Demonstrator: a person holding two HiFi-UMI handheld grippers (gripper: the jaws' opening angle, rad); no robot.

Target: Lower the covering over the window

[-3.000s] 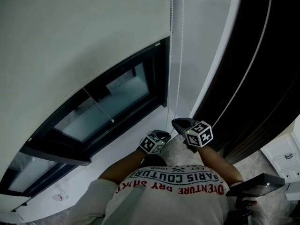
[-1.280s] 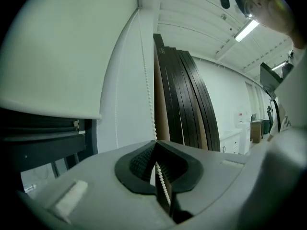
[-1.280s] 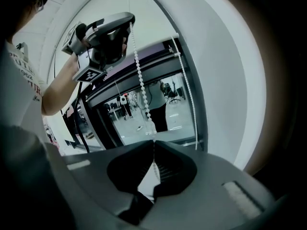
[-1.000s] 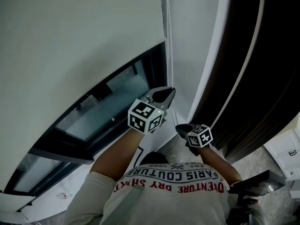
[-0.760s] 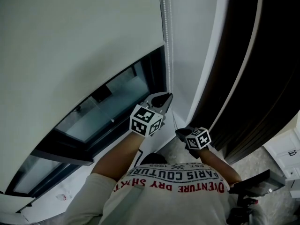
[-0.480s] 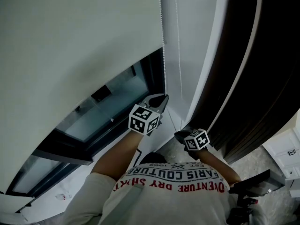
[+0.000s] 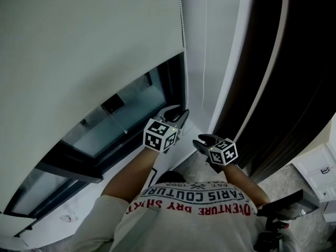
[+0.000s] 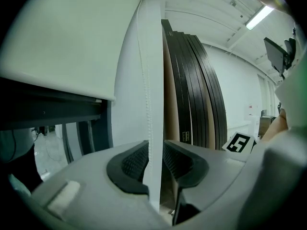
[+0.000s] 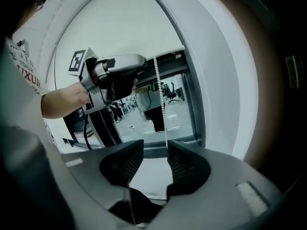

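White roller blind (image 7: 94, 51) hangs partly down the window (image 7: 126, 114); left gripper (image 7: 179, 112) and right gripper (image 7: 202, 139), jaws just opened, sit loose around the bead chain (image 7: 184, 46), so the next clamp should bite fully, then pull straight down.

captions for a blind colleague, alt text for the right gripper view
The right gripper, jaws just opening, stands open around a hanging bead chain. Beyond are the left gripper, also just opened round the chain, and the partly covered window.

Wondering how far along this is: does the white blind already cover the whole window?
No, the blind ends partway down, leaving the window glass bare below its bottom edge.
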